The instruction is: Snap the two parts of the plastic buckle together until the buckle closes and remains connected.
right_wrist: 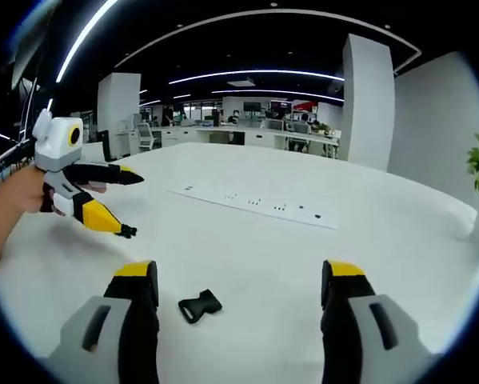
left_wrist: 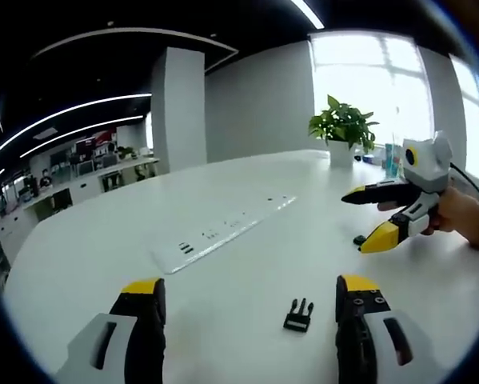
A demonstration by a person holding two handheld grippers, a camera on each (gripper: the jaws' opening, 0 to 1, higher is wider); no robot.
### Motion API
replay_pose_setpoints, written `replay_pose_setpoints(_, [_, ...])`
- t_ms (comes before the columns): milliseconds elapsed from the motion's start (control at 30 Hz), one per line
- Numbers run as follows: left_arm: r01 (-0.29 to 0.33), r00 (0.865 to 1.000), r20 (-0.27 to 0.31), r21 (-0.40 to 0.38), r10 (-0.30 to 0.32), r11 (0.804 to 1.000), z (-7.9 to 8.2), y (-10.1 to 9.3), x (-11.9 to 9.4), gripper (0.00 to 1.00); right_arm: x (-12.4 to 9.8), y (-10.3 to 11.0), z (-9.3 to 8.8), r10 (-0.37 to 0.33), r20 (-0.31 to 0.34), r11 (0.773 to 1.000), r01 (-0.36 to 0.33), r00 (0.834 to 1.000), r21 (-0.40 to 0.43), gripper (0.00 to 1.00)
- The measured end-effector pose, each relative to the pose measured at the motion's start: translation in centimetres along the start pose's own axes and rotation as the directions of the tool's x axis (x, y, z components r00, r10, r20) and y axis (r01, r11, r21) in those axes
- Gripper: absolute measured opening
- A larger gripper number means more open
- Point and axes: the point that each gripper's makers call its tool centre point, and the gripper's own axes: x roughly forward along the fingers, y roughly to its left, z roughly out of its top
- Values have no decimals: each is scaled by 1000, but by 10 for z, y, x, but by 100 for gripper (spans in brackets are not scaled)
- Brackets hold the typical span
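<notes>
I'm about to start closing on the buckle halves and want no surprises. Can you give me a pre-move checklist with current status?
1. Left gripper open: ok.
2. Right gripper open: ok.
3. Pronged half lies free on the table between the left jaws: ok.
4. Socket half lies free between the right jaws: ok.
5. Either half gripped: not ok.
6. Halves facing each other for mating: cannot tell.

White table (left_wrist: 247, 272), power strip (left_wrist: 223, 230), potted plant (left_wrist: 343, 128), office bkgd.

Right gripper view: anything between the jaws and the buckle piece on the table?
No. The buckle piece lies on bare white table between the open jaws of the right gripper; nothing intervenes.
</notes>
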Motion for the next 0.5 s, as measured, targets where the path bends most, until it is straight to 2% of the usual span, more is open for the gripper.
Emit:
replay_pose_setpoints(267, [8, 1000, 5, 47, -8, 999, 4, 2, -5, 83, -5, 2, 1, 4, 12, 1000, -4, 1000, 2, 84])
replay_pose_setpoints(367, [40, 999, 11, 43, -40, 998, 3, 0, -5, 82, -8, 4, 0, 5, 12, 1000, -5, 1000, -1, 83])
replay_pose_setpoints(500, [83, 996, -16, 39, -82, 996, -6, -7, -7, 81, -7, 1, 0, 1, 15, 1000, -1, 1000, -2, 82])
